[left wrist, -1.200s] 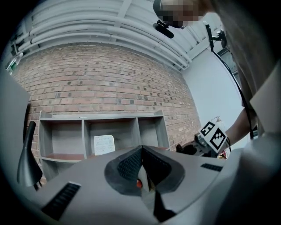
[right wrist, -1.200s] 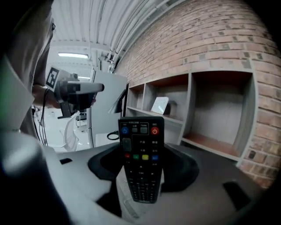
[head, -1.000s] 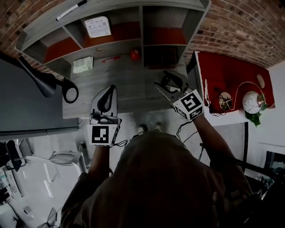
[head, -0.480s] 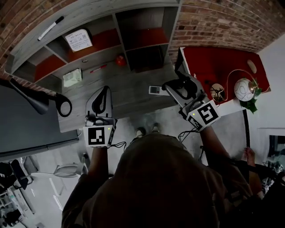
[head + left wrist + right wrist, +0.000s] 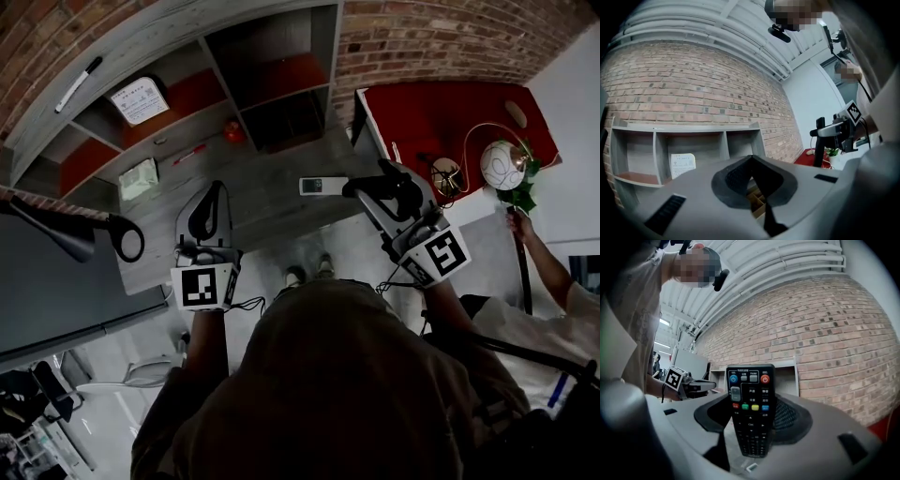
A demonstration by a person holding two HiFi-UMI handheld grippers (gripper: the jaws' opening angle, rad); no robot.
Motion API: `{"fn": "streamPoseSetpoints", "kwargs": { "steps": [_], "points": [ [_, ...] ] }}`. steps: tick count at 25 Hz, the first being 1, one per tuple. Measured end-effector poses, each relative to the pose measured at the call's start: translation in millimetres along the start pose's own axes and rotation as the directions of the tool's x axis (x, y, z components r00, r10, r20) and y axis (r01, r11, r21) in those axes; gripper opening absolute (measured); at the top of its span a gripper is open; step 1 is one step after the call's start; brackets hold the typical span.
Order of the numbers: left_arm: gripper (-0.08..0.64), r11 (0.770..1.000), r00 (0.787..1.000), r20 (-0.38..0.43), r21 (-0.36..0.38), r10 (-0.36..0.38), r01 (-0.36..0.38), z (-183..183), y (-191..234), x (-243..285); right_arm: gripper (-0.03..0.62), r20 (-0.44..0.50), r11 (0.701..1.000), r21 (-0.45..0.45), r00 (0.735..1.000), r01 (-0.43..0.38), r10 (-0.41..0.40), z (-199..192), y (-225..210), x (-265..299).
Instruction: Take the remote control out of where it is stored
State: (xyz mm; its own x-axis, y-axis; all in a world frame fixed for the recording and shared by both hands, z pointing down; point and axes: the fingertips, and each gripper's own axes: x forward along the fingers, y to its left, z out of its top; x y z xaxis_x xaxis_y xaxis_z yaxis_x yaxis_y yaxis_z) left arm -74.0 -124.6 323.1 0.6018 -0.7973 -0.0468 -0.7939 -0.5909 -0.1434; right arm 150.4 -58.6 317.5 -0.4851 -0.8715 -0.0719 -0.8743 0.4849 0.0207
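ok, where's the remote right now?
In the right gripper view the remote control stands gripped in the right claw, buttons toward the camera, with the grey shelf unit and brick wall behind it.

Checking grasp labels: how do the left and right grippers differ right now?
Left gripper: jaws together, nothing between them. Right gripper: jaws apart, clamped on a black remote. Left is over the grey desk; right is beside the red table. Both face the brick wall.
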Motion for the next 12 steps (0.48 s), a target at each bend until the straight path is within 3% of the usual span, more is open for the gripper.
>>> {"fn": "streamPoseSetpoints", "kwargs": {
  "steps": [12],
  "points": [
    [0.011, 1.000, 1.000, -0.006, 0.001, -0.003, 0.003, -1.4, 4.4, 0.2, 0.247, -0.005, 1.000, -0.010, 1.000, 0.014, -0.014, -4.5, -4.0, 0.3]
  ]
}}
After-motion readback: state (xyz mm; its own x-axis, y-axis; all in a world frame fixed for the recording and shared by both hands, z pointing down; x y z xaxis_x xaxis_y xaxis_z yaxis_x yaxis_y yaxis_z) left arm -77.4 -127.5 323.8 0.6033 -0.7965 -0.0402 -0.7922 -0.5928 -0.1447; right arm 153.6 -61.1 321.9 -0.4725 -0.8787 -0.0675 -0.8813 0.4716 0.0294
